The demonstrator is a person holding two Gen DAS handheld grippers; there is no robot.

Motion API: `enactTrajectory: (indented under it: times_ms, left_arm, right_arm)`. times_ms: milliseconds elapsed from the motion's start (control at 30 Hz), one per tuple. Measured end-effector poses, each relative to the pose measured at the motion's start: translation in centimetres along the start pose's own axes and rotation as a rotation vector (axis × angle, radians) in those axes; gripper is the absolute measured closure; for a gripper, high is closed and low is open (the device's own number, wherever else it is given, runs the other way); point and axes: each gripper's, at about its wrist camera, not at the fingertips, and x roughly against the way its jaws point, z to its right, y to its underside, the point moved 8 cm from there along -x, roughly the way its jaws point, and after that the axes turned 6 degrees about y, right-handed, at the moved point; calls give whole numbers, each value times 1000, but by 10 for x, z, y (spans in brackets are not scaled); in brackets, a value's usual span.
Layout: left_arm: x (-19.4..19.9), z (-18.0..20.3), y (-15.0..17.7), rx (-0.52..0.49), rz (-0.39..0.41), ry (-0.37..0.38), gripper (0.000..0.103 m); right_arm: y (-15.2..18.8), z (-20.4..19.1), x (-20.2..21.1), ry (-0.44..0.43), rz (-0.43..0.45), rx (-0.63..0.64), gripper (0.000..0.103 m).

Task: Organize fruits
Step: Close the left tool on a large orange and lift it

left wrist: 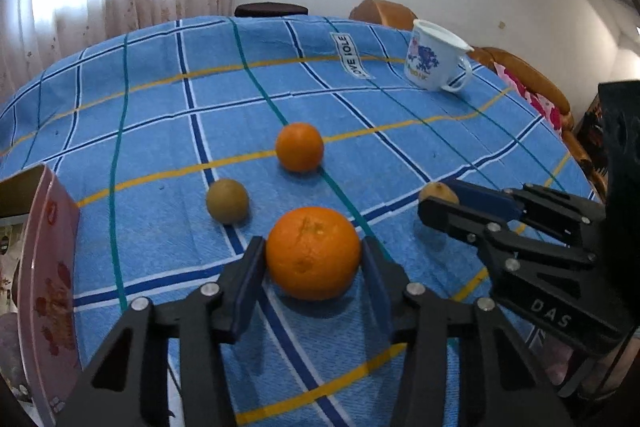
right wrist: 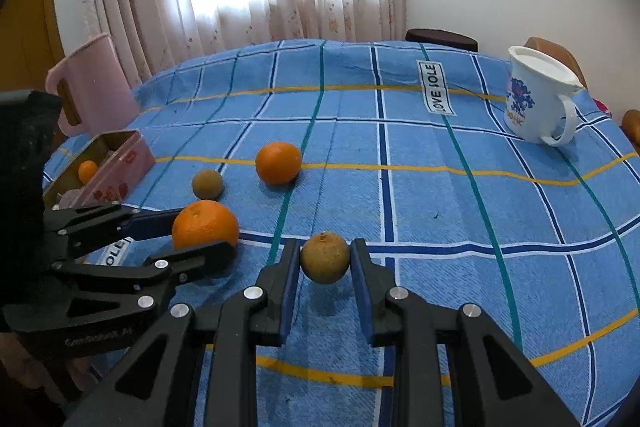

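both tongs are gripping fruit: left tongs [left wrist: 314, 255] a big orange [left wrist: 313, 253], right tongs [right wrist: 325, 259] a brown fruit [right wrist: 325, 257]. one small orange [right wrist: 87, 171] is sitting in the pink tin [right wrist: 120, 163]; two fruits are waiting on the worktop [right wrist: 440, 207].

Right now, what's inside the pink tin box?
In the pink tin box: one small orange and some pale items, unclear. The near wall hides the rest of the box's floor.

Landmark: small orange [right wrist: 278, 163] mid-cloth. Right of it, bare tablecloth [right wrist: 440, 211] runs open out to the white mug [right wrist: 538, 99]. Left of it, brown fruit [right wrist: 207, 183] close by, then pink tin box [right wrist: 120, 163] and pink jug [right wrist: 94, 83] block that edge.
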Motion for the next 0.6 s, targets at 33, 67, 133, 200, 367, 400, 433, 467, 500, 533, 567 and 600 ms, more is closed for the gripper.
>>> enactTrajectory:
  times_ms: [33,67,133,200,367,400,433,467,500,533,567,600]
  left_arm:
    - [2,0,0,-2,9,-4,53]
    - [5,1,-1,-8,21,-6,53]
    - [10,2,-3,-16,46,-17,54]
    - [16,1,-4,-23,69,-29,54]
    - [25,3,-7,-42,120,-42,54]
    - [26,3,-8,-45,127,-49,54]
    - [27,3,-9,-48,135,-55,54]
    - [29,3,-10,-51,144,-60,54]
    - [31,4,-10,-54,152,-64,54]
    - [31,4,-11,-56,158,-68,54]
    - [32,4,-11,-57,166,-72,54]
    - [32,5,-12,-60,172,-77,54]
  right_arm:
    - [0,0,1,-2,7,-1,76]
    - [-1,-1,3,-6,15,0,76]
    - [-2,-3,7,-19,36,8,76]
    - [-3,-4,11,-19,53,12,76]
    - [-5,-8,16,-30,80,24,76]
    - [-5,-8,17,-32,86,26,76]
    - [-5,-9,18,-31,91,27,76]
    - [-6,-9,19,-32,98,28,76]
    - [-6,-9,20,-34,101,29,76]
    - [-6,-9,21,-36,107,30,76]
    - [-7,-9,23,-39,113,32,76]
    - [-7,-10,23,-44,119,34,76]
